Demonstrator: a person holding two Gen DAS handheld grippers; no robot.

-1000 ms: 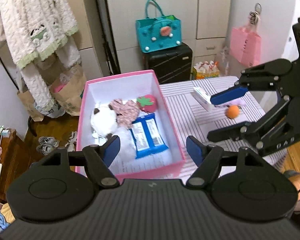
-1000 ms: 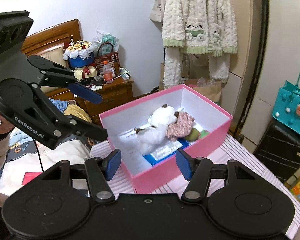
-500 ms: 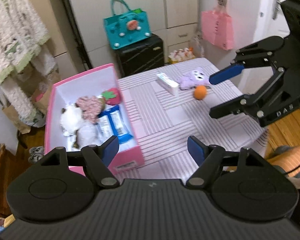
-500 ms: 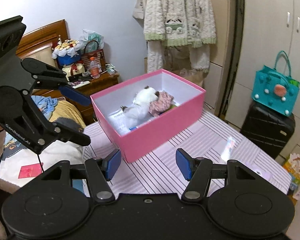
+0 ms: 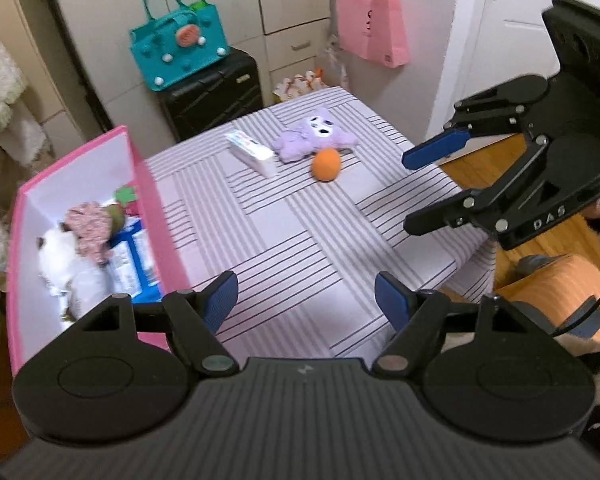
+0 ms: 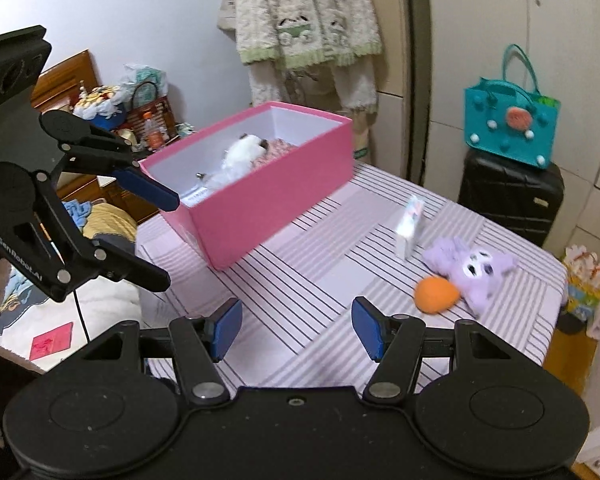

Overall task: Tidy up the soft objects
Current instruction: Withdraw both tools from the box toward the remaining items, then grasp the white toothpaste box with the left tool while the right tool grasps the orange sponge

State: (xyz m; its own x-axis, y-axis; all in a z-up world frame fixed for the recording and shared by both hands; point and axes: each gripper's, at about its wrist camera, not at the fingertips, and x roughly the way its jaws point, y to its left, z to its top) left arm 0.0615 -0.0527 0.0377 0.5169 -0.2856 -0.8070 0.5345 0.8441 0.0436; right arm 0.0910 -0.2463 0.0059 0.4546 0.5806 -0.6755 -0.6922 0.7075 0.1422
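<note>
Both claws, left claw (image 5: 306,300) and right claw (image 6: 296,328), spread and empty, hover over the striped tabletop (image 5: 284,240) beside the pink box (image 6: 260,196); purple plush (image 6: 472,268) and orange ball (image 6: 436,294) lie well apart from it

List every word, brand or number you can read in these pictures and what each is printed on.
"DAS": on the right gripper.
"GenRobot.AI": on the left gripper.
Print on the pink bag, the white packet and the blue packet in the pink box: too blurred to read.
</note>
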